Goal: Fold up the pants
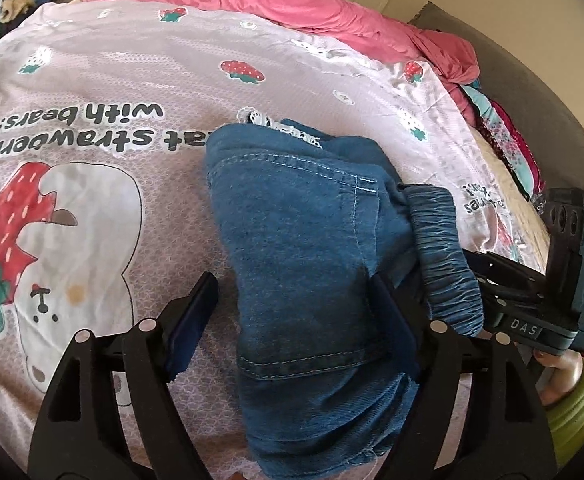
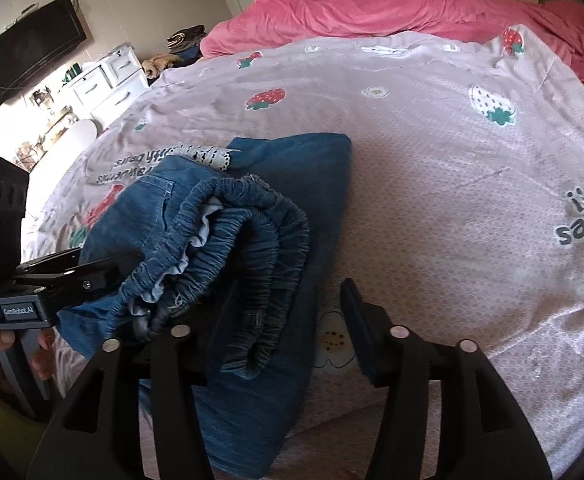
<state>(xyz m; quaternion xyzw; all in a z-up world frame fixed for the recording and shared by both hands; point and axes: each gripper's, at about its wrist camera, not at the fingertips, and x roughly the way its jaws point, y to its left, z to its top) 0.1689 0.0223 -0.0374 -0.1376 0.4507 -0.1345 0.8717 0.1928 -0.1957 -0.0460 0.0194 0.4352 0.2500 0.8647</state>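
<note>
Pants [image 1: 304, 248] lie folded in a compact denim bundle on the bed [image 1: 92, 92], waistband at the 3 o'clock side in the left wrist view, apparently set down so the fold holds under its own weight. Left tongs [image 1: 292, 312] stand apart, one finger bare at 8 o'clock of the bundle, the other against the denim, nothing pinched. Right tongs [image 2: 288, 320] also stand apart, straddling the waistband [image 2: 252, 248] without clamping it; both point steeply down, which reads as a release.
</note>
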